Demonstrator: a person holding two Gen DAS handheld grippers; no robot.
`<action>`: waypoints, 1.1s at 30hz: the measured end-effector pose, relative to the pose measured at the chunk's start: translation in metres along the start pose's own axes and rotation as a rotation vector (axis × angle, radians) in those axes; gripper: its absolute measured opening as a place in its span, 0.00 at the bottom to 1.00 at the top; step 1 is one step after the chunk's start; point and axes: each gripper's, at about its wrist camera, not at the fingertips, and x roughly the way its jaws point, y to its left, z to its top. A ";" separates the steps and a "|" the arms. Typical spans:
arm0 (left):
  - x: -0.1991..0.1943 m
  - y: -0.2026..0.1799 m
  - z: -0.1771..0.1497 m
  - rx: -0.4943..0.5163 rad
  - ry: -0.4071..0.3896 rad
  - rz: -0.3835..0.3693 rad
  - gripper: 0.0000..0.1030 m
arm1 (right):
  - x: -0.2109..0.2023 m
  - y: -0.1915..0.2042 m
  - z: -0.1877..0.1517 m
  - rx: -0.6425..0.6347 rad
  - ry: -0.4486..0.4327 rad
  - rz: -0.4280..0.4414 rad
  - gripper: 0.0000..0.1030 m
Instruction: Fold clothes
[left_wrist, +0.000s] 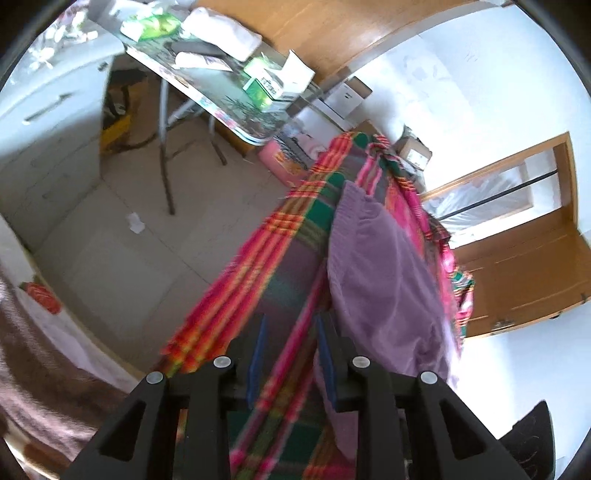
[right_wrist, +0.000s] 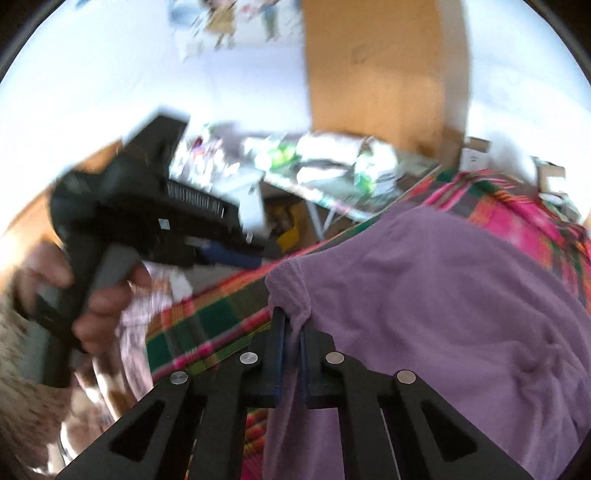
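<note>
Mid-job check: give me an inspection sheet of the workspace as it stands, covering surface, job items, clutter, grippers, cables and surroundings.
Surface: plaid bedcover in pink, green and orange, spread flat.
Job's things: purple garment lying on the bedcover, one edge lifted.
Clutter: folding table beyond the bed, loaded with green packets, papers and a white bundle; cardboard boxes by the wall; scrap of paper on the floor.
Grippers: right gripper shut on the purple garment's edge; left gripper open over the bedcover, beside the garment; the person's hand holds its handle.
Cables: nothing seen.
Surroundings: tiled floor, white walls, wooden door, white cabinet.
</note>
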 end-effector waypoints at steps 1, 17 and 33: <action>0.004 -0.005 0.003 0.008 0.004 -0.006 0.28 | -0.010 -0.008 0.002 0.029 -0.029 -0.014 0.07; 0.097 -0.063 0.056 -0.030 0.155 -0.102 0.29 | -0.098 -0.067 0.004 0.257 -0.273 -0.081 0.07; 0.134 -0.070 0.084 -0.056 0.136 -0.060 0.05 | -0.097 -0.062 0.000 0.263 -0.263 -0.028 0.07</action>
